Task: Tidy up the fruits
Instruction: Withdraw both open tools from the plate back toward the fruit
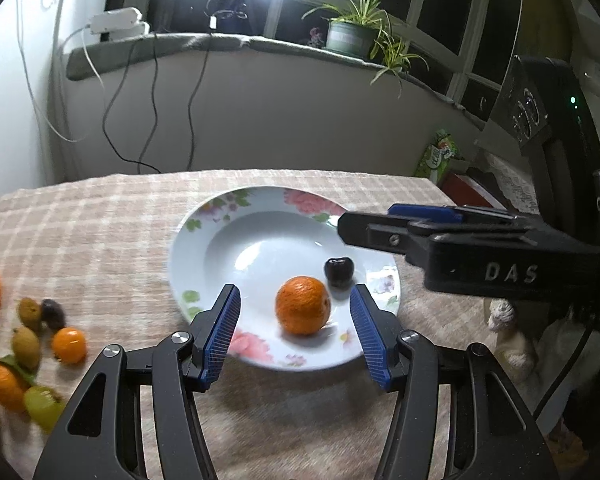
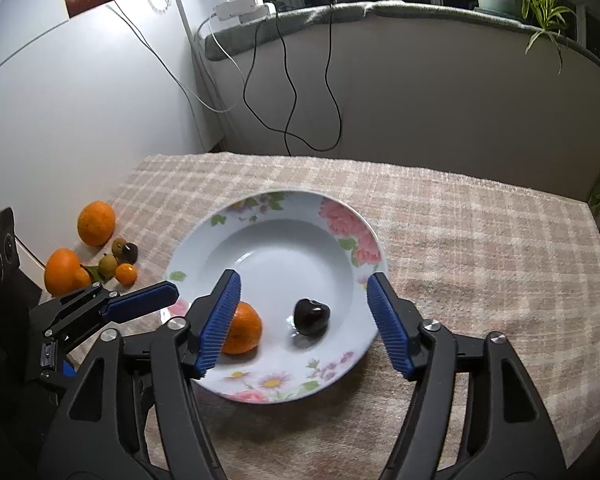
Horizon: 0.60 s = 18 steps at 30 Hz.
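A white floral plate [image 1: 220, 224] [image 2: 260, 220] sits on the checked tablecloth. In it lie a small orange [image 1: 302, 310] [image 2: 246, 328] and a dark cherry [image 1: 339, 272] [image 2: 310, 315]. My left gripper [image 1: 296, 312] is open, its jaws on either side of the orange over the plate's near rim, not touching it. My right gripper [image 2: 302, 308] is open and empty above the plate, around the cherry. A pile of loose fruit [image 1: 32, 332] [image 2: 100, 256] lies at the table's left edge: oranges, a kumquat, small brown-green fruits and a dark one.
The right gripper's body [image 1: 480, 248] reaches in from the right over the plate's rim. The left gripper's fingers [image 2: 140, 300] show at the plate's left. A wall with dangling cables [image 2: 288, 92] and a sill with a potted plant [image 1: 352, 32] lie behind the table.
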{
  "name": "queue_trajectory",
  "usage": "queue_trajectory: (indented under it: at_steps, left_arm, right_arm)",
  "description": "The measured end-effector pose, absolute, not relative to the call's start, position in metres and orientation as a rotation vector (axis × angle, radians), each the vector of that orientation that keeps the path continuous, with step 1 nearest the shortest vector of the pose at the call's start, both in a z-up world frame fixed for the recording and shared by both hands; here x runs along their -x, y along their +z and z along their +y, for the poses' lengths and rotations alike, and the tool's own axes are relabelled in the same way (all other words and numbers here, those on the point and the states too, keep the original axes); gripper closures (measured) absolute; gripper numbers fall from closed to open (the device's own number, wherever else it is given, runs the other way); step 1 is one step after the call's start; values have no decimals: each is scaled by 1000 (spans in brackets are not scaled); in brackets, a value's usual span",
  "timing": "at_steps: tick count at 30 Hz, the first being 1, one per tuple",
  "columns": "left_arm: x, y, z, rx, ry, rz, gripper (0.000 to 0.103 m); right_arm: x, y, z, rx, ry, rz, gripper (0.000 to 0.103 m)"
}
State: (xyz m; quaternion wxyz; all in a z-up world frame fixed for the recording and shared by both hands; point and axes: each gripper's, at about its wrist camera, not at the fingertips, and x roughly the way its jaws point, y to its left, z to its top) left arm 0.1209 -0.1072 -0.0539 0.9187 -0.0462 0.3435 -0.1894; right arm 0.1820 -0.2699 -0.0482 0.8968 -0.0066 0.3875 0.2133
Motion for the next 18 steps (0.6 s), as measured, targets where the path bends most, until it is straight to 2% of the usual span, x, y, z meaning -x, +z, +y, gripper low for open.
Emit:
queue_trajectory:
  at_steps: [4,8,18]
  left_arm:
    - [-108,-49,-97,86,-356,689,47]
    - [-94,-46,-81,82,-318,674,47]
    - [-59,-45,-28,53,-166,647,47]
  right_arm:
    - [-174,-40,-261,20,472,785,27]
    - [-164,-35,-247,29,509,766,20]
    - [-143,-32,-206,70,615,757,17]
